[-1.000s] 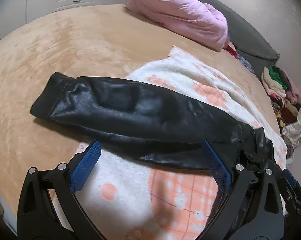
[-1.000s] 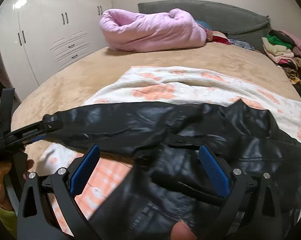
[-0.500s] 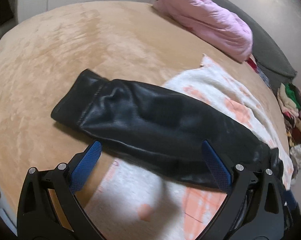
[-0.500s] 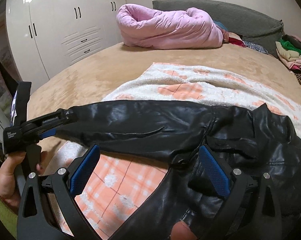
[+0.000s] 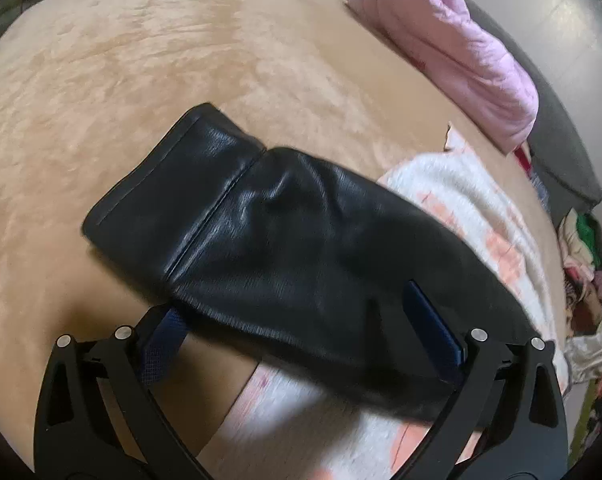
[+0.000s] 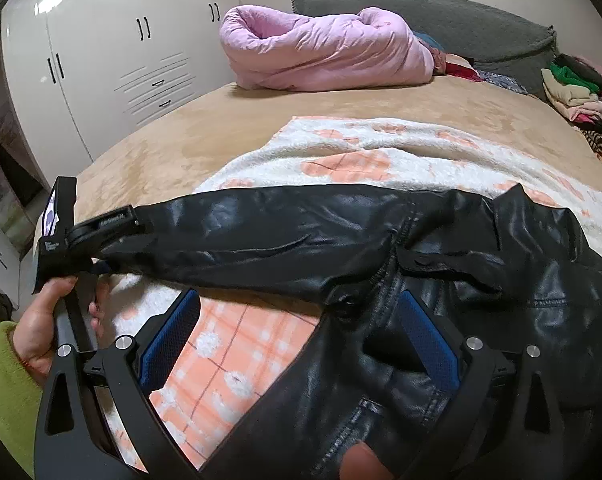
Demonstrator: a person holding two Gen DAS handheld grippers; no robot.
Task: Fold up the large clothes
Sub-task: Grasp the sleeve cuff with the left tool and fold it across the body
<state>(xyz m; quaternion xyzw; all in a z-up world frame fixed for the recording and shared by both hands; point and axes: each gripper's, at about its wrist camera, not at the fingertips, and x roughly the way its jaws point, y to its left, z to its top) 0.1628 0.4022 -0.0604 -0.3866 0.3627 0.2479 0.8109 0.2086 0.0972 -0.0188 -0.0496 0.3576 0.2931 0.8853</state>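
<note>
Left tool [image 5: 297, 328] has closed in on the jacket sleeve [image 5: 269, 236] — both tools' fingers apart.

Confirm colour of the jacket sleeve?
Glossy black sleeve; right wrist view shows it best.

The left wrist camera sits low behind its own hand-held gripper [image 5: 297, 328], looking down and forward along the two fingers at very close range onto the cuff end of the black leather jacket sleeve [image 5: 261, 240] stretched over the bed [image 5: 101, 80]. It faces across the bed toward the pink duvet [image 5: 461, 52] at the far corner. The right wrist camera rides behind the right hand-held gripper [image 6: 297, 332], held higher and flatter, facing the head of the bed and the white wardrobe [image 6: 101, 60]. Both views share the sleeve [image 6: 261, 236], the peach-and-white blanket [image 6: 361, 152] and the pink duvet [image 6: 325, 56]; the right view also takes in the left hand-held gripper [image 6: 101, 232] from the side.
</note>
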